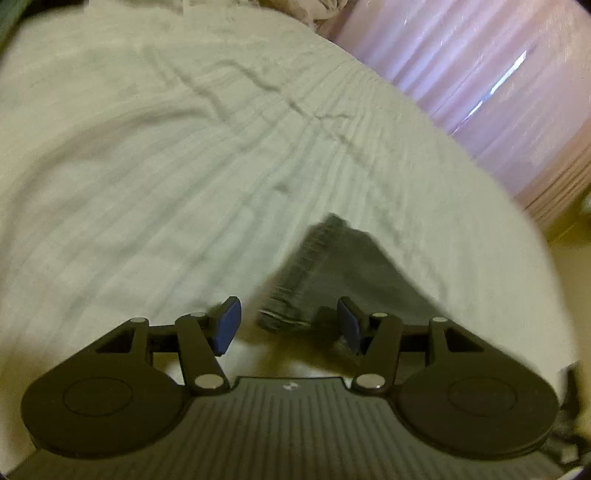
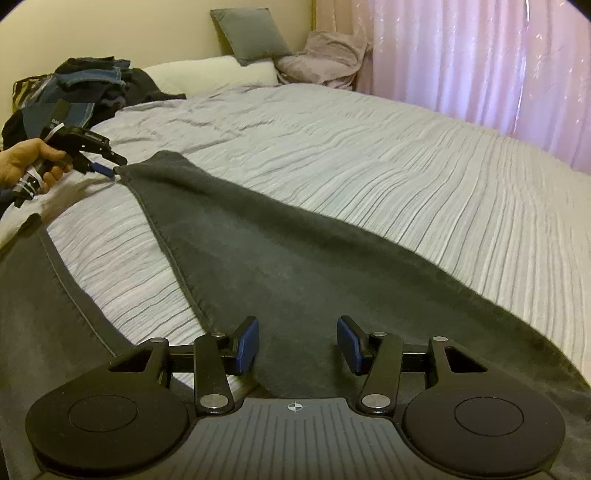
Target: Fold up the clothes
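Jaws of both grippers gape over the dark towel; no writing legible.

My left wrist camera sits just behind my left gripper and looks steeply down, close over the ribbed bedspread, with pink curtains at upper right; this view is blurred. My right wrist camera rides behind my right gripper, set low and facing along the bed toward the pillows and wall. The 2 views share the bedspread, the curtains and the dark gray cloth. The right view also catches my left gripper from the side.
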Available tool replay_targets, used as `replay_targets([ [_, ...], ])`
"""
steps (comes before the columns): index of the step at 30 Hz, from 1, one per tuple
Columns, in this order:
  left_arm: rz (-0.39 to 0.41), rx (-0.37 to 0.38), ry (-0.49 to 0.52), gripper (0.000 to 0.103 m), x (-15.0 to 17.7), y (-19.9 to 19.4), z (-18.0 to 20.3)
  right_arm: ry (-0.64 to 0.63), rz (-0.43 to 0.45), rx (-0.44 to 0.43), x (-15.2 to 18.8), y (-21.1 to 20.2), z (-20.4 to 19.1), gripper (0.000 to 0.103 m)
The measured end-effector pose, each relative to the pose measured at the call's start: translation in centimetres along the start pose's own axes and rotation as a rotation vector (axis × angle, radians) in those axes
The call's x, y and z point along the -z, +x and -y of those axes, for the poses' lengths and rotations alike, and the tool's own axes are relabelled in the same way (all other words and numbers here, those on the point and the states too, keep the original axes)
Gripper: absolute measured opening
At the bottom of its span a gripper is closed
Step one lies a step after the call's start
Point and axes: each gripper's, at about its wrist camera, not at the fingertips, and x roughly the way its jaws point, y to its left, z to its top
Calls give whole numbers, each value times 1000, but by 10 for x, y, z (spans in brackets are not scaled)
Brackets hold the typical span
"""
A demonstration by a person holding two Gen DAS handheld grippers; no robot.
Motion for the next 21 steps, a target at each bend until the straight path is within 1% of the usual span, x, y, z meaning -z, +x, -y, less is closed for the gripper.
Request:
replay_targets([
  [1, 2, 27, -29, 51, -1, 3, -1, 1, 4, 3, -1, -1, 0, 51],
  [2, 11, 31, -39, 47, 1, 4, 0, 4, 9, 9, -1, -3, 1, 51],
  [4, 29, 28, -6, 17, 0, 7, 7, 9, 18, 18, -1, -6, 3, 51],
  [7, 284, 23, 313, 16, 13, -24, 52, 15, 22, 29, -1, -10, 5, 51],
  [8, 313, 11, 369, 16, 18, -28, 58, 16, 22, 32, 0, -12, 6, 51],
  [12, 385, -45, 553, 16, 40, -41, 77, 40, 31, 43, 2, -17, 11, 51],
  [13, 307, -101, 540, 18, 38, -28, 71, 49, 32, 45, 3, -18, 12, 51],
  [14, 194, -164, 519, 18, 36, -12, 63, 60, 33, 46, 4, -19, 14, 51],
  [16, 75, -208, 450, 23, 36, 7, 47, 74, 31, 45, 6, -20, 15, 51],
  [18, 48, -233, 423, 29, 36, 13, 42, 83, 28, 46, 8, -22, 17, 51],
  [19, 44, -246, 429, 31, 34, 13, 43, 88, 27, 48, 9, -22, 19, 51],
  [20, 41, -258, 438, 31, 32, 14, 45, 94, 25, 49, 10, -23, 21, 51],
  [21, 60, -282, 464, 31, 31, 13, 49, 99, 24, 51, 11, -23, 23, 51],
])
